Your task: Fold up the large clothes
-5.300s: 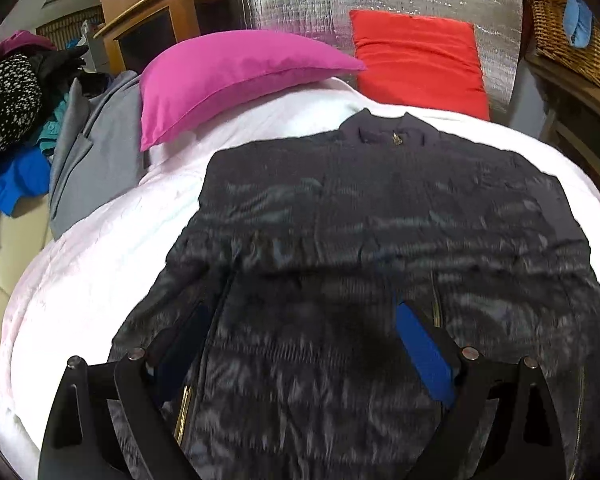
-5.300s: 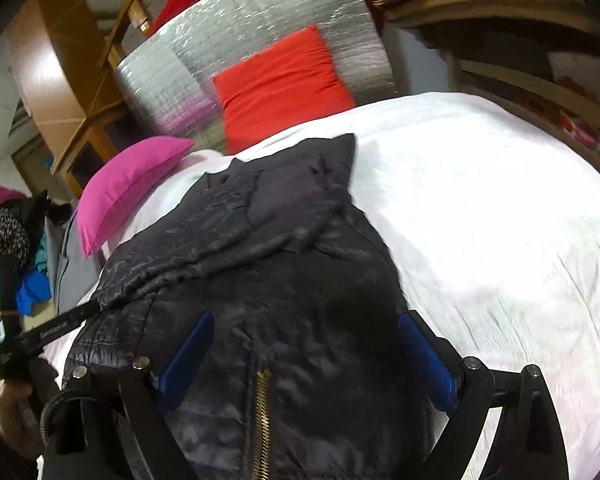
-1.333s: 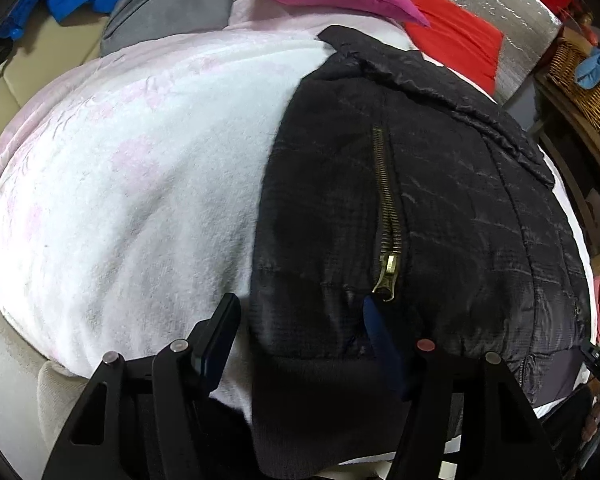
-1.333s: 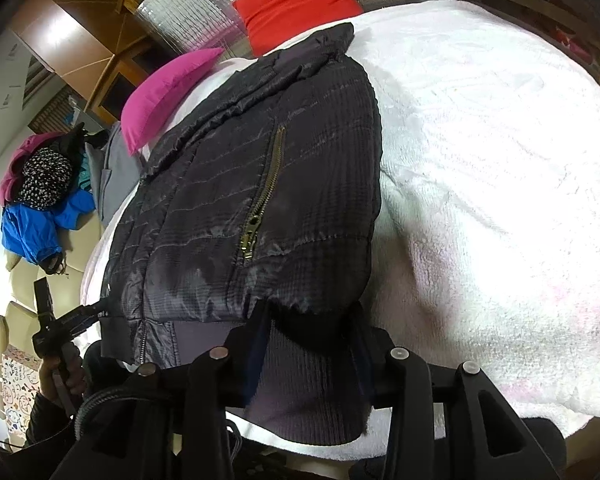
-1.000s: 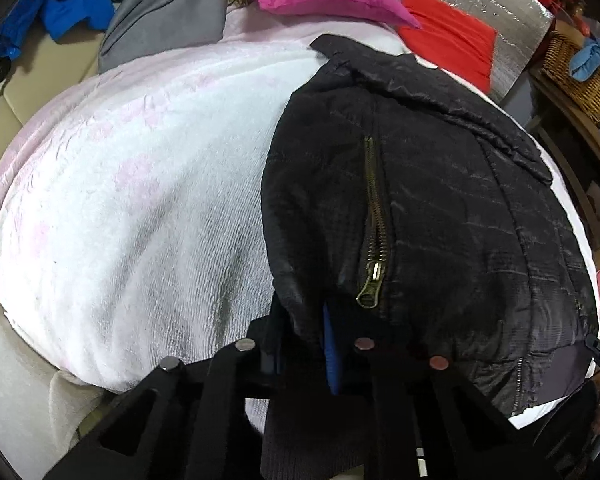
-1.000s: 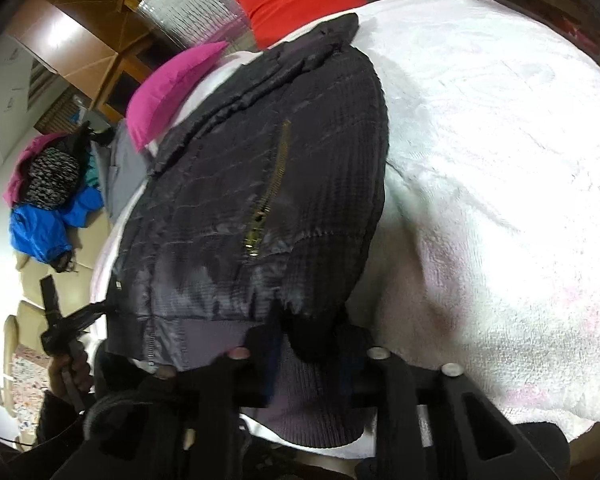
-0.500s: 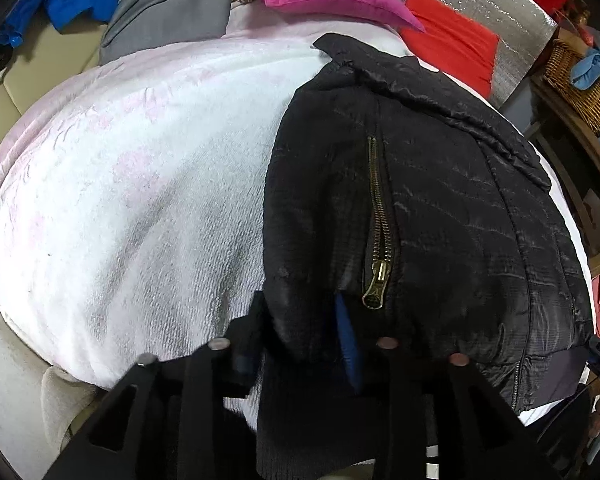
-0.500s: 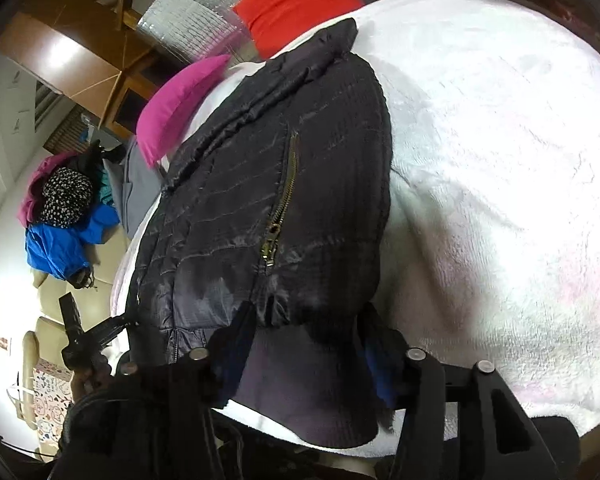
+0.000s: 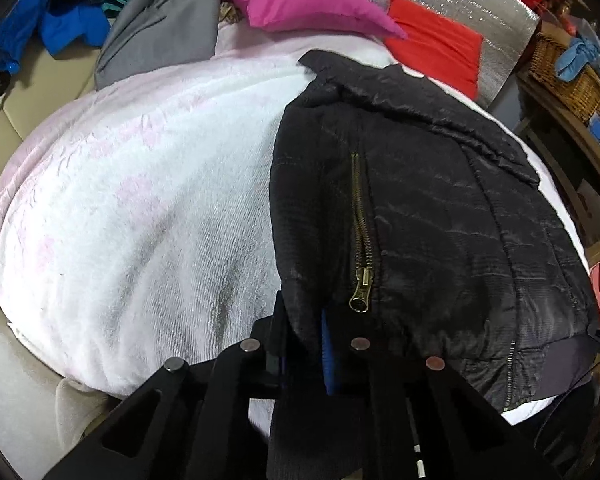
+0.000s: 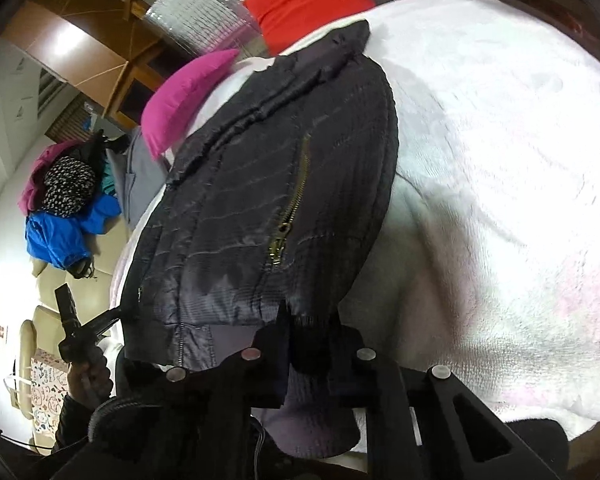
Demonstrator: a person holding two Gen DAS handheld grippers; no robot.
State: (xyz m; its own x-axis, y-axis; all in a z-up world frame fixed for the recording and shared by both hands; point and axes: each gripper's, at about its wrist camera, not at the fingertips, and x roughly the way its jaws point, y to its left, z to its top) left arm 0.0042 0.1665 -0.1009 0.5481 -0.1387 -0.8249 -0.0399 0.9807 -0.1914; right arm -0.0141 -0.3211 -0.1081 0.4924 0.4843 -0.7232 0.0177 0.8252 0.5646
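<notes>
1. Left wrist view: the left gripper (image 9: pixel 302 344) has its fingers pressed together on the near hem corner of the black jacket (image 9: pixel 440 216), which lies on the white blanket (image 9: pixel 132 208) of the bed. The jacket's long axis runs straight away from the fingers, hem near, collar far, toward the pink pillow (image 9: pixel 300 4). Most of the body spreads to the right of the pinch; bare blanket lies to the left.

2. Right wrist view: the right gripper (image 10: pixel 308 344) pinches the opposite hem corner, its fingers closed on the ribbed band. The jacket (image 10: pixel 268 184) again stretches forward from the fingers, its bulk to the left, with open blanket (image 10: pixel 500 160) to the right.

3. Judgement: with both hem corners held at the near edge, the coming fold likely carries the hem forward along that long axis toward the collar; neither hand is nearer.
</notes>
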